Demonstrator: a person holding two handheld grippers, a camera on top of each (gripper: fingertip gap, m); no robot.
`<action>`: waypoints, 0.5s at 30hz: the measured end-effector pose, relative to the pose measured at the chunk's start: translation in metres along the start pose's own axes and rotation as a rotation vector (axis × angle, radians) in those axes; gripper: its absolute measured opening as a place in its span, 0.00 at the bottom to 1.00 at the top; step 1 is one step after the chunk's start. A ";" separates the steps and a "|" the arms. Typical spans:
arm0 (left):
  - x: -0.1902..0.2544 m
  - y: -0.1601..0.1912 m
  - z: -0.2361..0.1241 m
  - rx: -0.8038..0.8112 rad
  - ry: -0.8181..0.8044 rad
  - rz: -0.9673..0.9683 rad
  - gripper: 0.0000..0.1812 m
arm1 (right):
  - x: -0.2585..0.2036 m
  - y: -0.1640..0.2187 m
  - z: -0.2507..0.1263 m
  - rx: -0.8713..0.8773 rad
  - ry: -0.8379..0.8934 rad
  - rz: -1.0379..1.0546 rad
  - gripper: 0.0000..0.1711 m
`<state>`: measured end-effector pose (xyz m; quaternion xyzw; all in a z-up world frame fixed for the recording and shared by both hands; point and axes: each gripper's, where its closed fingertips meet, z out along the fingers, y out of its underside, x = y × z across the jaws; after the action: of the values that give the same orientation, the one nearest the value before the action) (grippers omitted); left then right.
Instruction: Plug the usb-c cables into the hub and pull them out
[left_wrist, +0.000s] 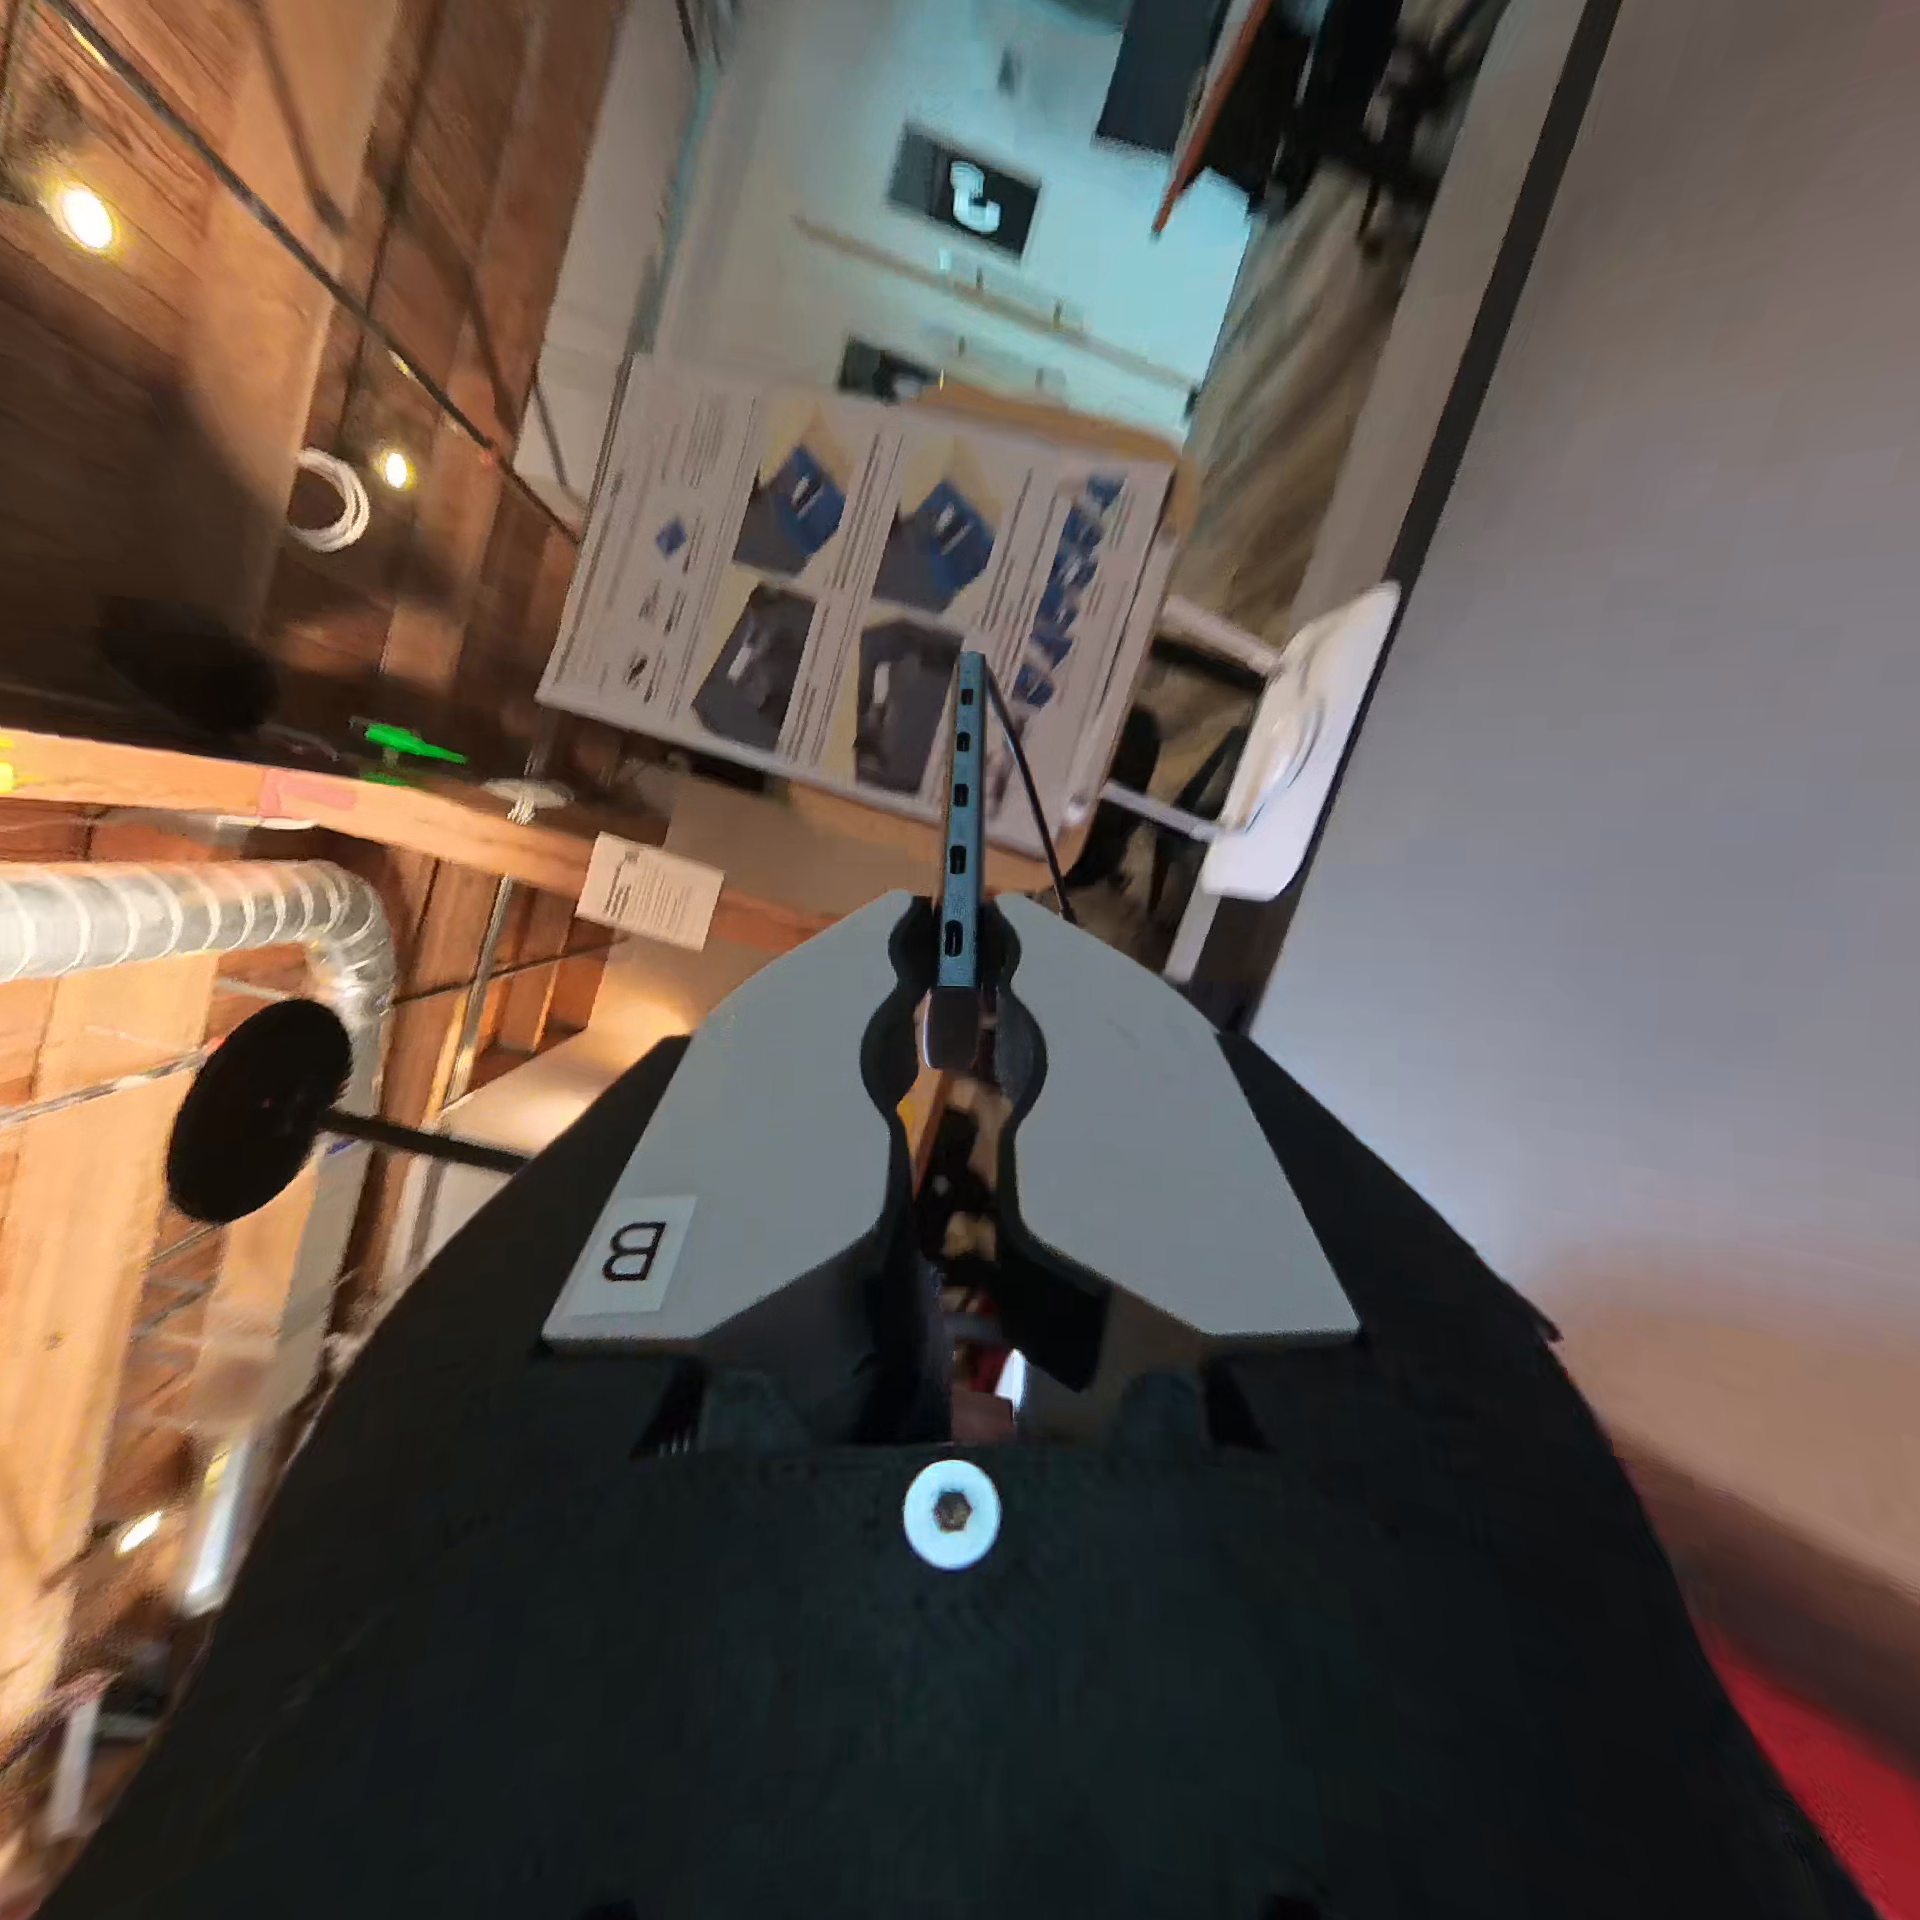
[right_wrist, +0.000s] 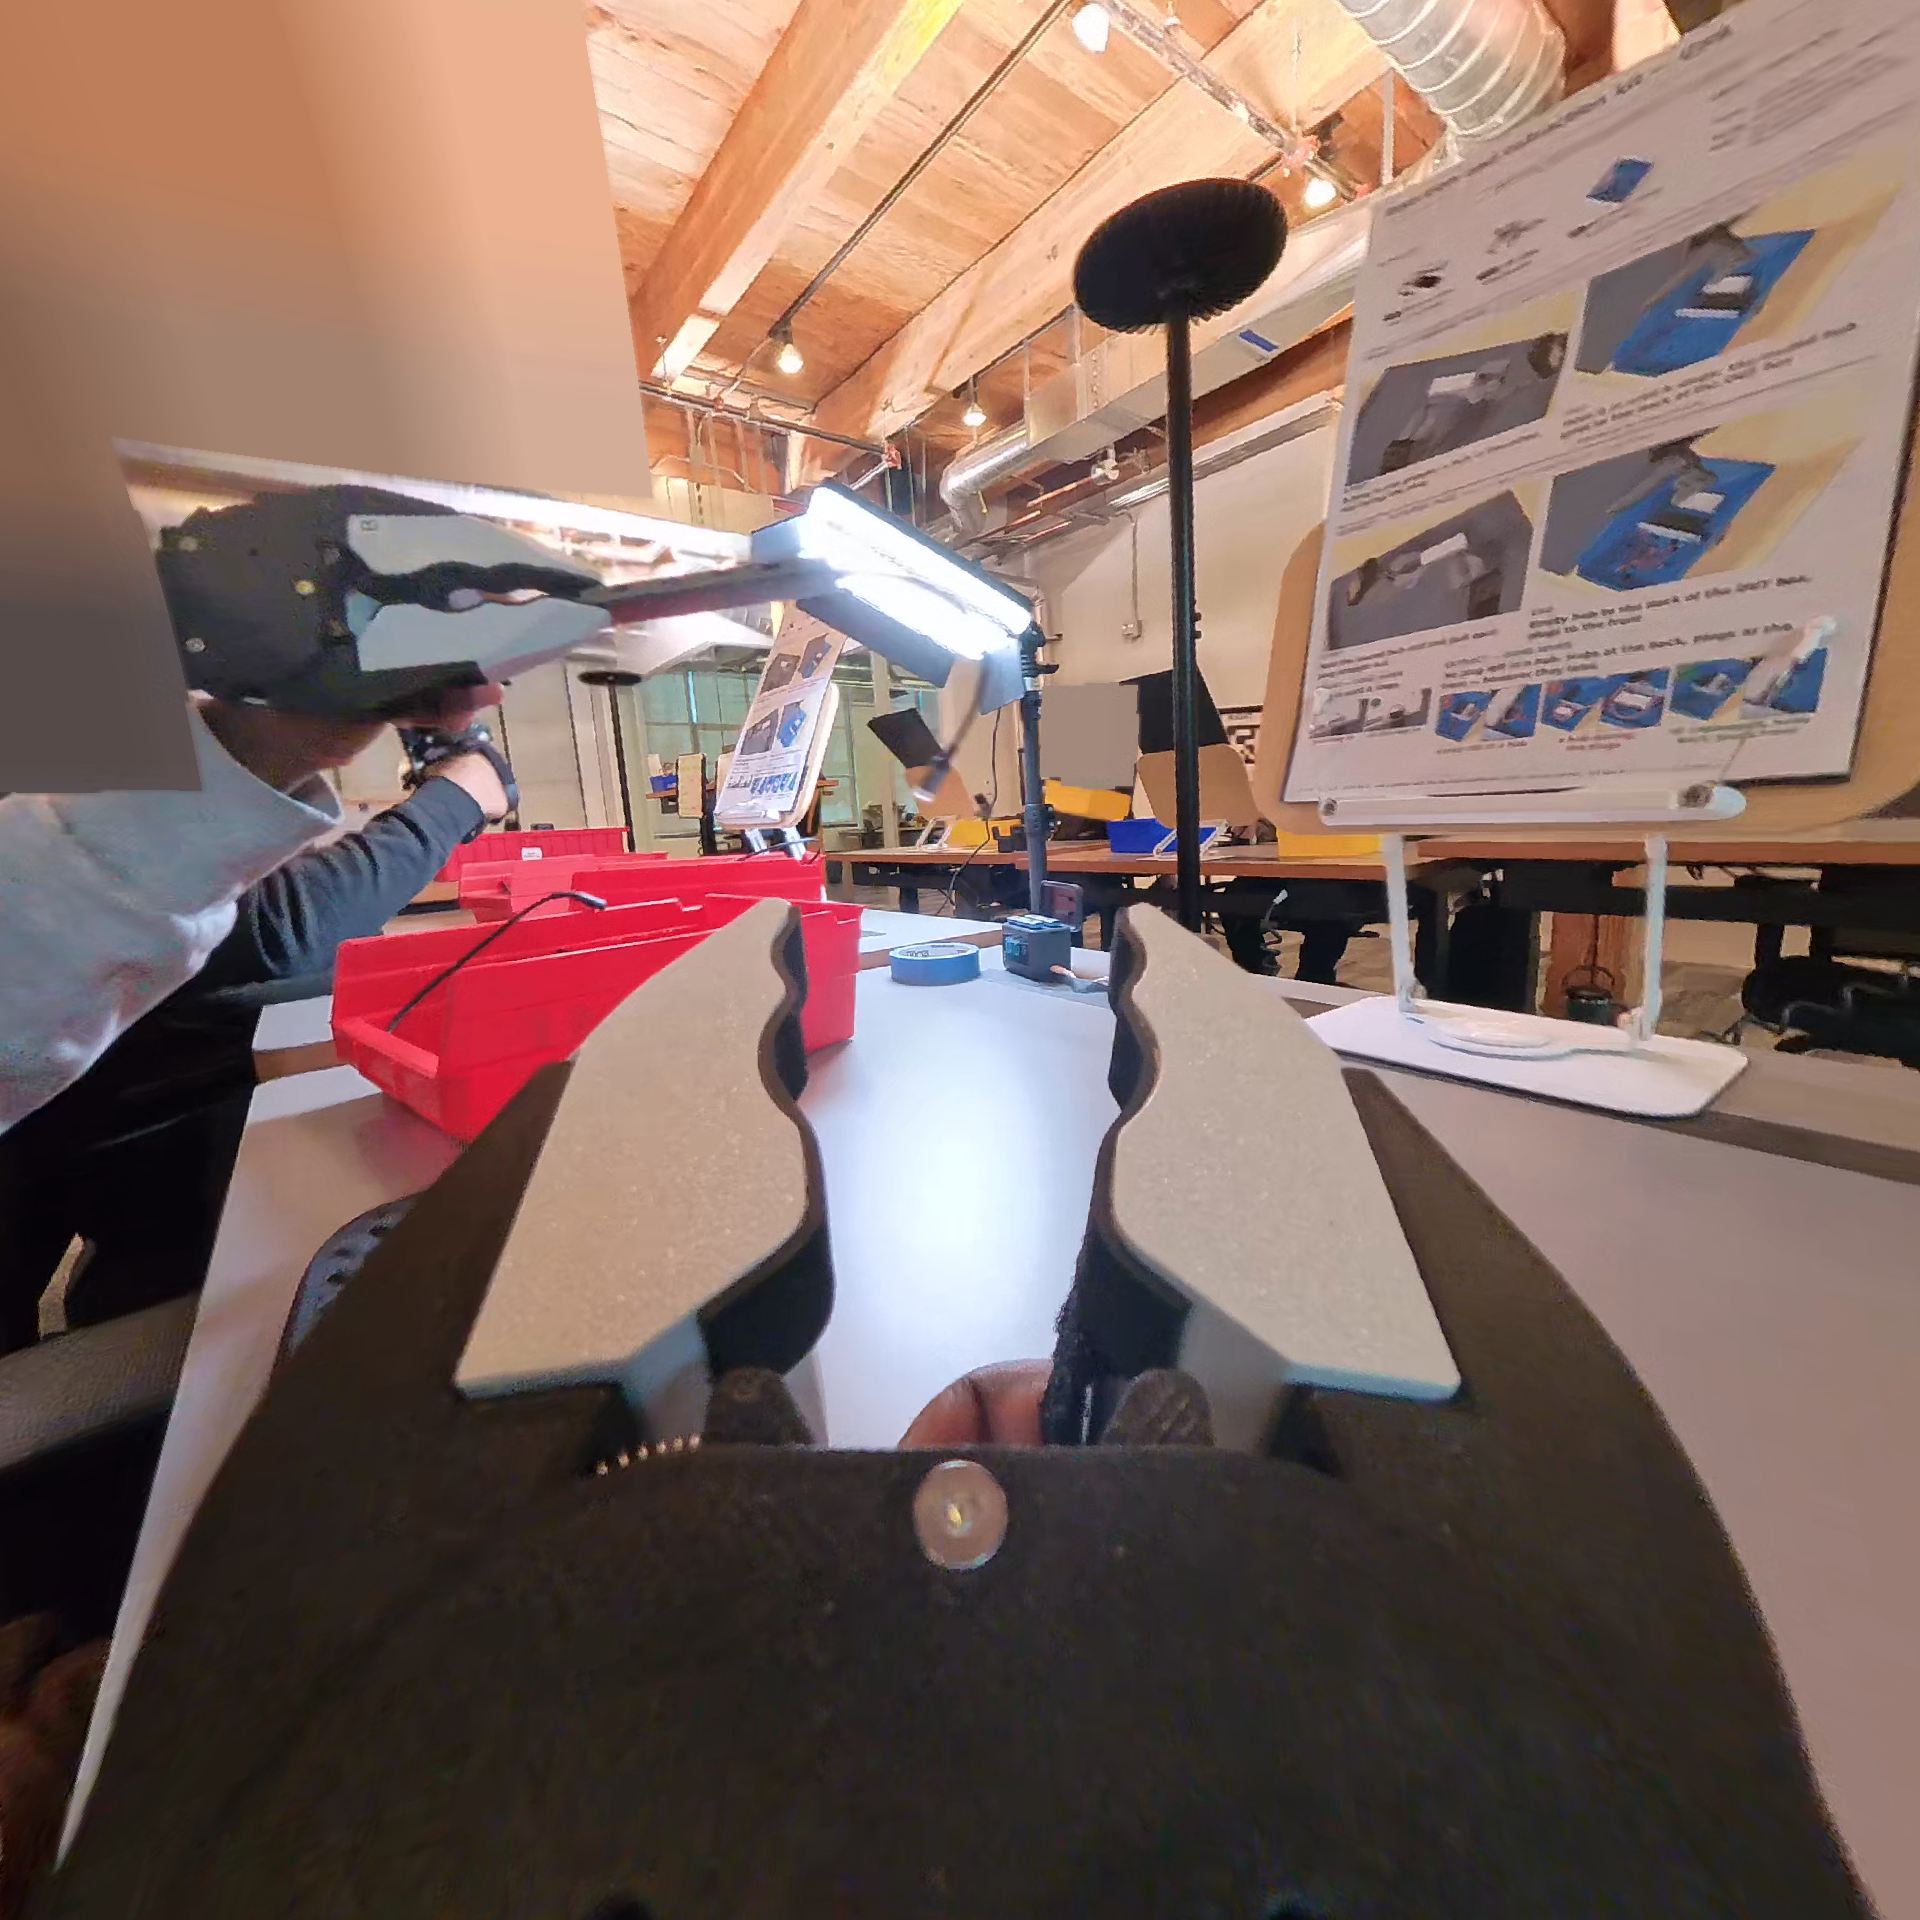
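Right gripper (right_wrist: 956, 1023) sits wide open, empty, low over the table (right_wrist: 956, 1174). Left gripper (left_wrist: 954, 935) pinches the hub (left_wrist: 961, 810) up in the air, ports bare. I'd grab a cable from the red bin (right_wrist: 582, 997) next, keeping the hub steady.

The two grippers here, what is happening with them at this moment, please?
A person holds both. The left tongs are shut on a slim dark grey metal hub, lifted in the air; its row of small ports looks empty and a thin black cable hangs from it. The right tongs are open and hold nothing, low over the grey table. A red plastic bin stands behind, to the left.
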<state>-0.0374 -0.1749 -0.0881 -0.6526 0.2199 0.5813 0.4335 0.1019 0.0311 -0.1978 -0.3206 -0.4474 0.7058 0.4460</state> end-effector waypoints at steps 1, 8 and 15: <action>0.013 -0.011 0.001 0.039 0.006 -0.039 0.05 | -0.004 0.000 0.000 -0.002 -0.015 -0.027 0.33; 0.103 -0.060 0.007 0.248 0.197 -0.159 0.05 | -0.042 0.006 0.010 -0.002 -0.034 -0.627 0.33; 0.151 -0.093 -0.009 0.390 0.402 -0.079 0.06 | -0.062 0.033 0.029 -0.205 -0.160 -1.024 0.38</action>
<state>0.0757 -0.1001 -0.2034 -0.6670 0.3836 0.3696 0.5209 0.0907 -0.0426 -0.2135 -0.0479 -0.6461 0.3727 0.6643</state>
